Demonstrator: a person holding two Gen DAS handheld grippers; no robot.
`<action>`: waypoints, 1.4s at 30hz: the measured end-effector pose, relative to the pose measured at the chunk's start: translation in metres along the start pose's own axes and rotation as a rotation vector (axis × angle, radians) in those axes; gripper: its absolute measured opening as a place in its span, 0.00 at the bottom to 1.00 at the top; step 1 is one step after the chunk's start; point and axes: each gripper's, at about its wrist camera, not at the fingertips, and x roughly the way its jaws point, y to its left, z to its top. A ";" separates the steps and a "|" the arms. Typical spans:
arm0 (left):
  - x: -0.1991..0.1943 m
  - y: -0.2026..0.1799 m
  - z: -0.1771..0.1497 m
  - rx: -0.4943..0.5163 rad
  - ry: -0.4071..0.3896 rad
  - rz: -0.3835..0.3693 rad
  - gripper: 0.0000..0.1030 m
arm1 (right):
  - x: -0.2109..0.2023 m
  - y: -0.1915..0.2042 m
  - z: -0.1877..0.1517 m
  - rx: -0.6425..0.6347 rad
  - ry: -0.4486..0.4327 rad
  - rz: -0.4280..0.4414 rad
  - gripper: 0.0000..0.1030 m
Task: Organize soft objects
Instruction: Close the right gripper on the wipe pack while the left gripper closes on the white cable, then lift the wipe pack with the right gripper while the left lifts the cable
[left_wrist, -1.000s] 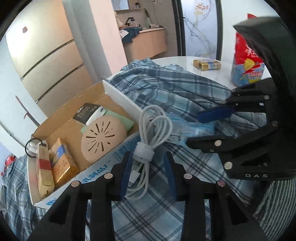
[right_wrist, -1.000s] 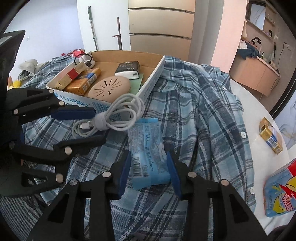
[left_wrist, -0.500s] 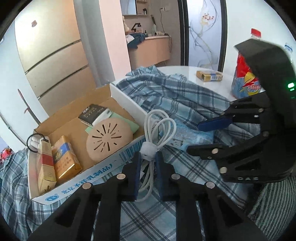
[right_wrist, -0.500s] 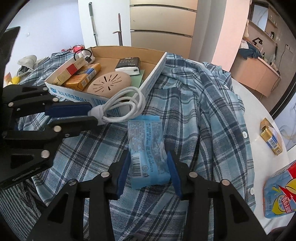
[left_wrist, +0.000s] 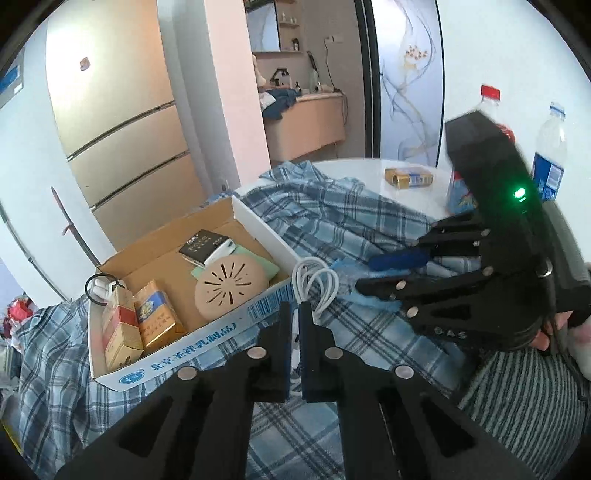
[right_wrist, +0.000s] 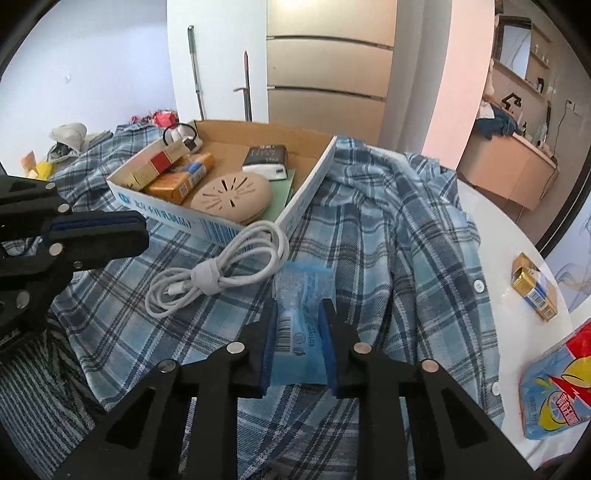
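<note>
One white cable (right_wrist: 218, 271) and one blue packet (right_wrist: 303, 314) lie on the plaid shirt (right_wrist: 406, 236), both just beside the cardboard box (right_wrist: 166, 214). The left claw (left_wrist: 294, 332) is nearly closed, gripping nothing. The right claw (right_wrist: 298, 332) pinches the packet.

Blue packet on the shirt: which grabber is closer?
Right. The right gripper clamps the blue packet; the left gripper sits apart, beyond the white cable.
</note>
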 end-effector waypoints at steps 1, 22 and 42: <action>0.004 0.000 0.000 0.013 0.019 -0.005 0.04 | -0.002 0.000 0.000 0.000 -0.009 -0.007 0.21; 0.065 -0.004 -0.004 0.083 0.178 -0.092 0.46 | 0.012 -0.004 -0.002 0.005 0.089 0.004 0.55; 0.025 -0.007 -0.003 0.079 0.003 -0.008 0.21 | 0.009 -0.007 -0.003 0.021 0.073 -0.009 0.26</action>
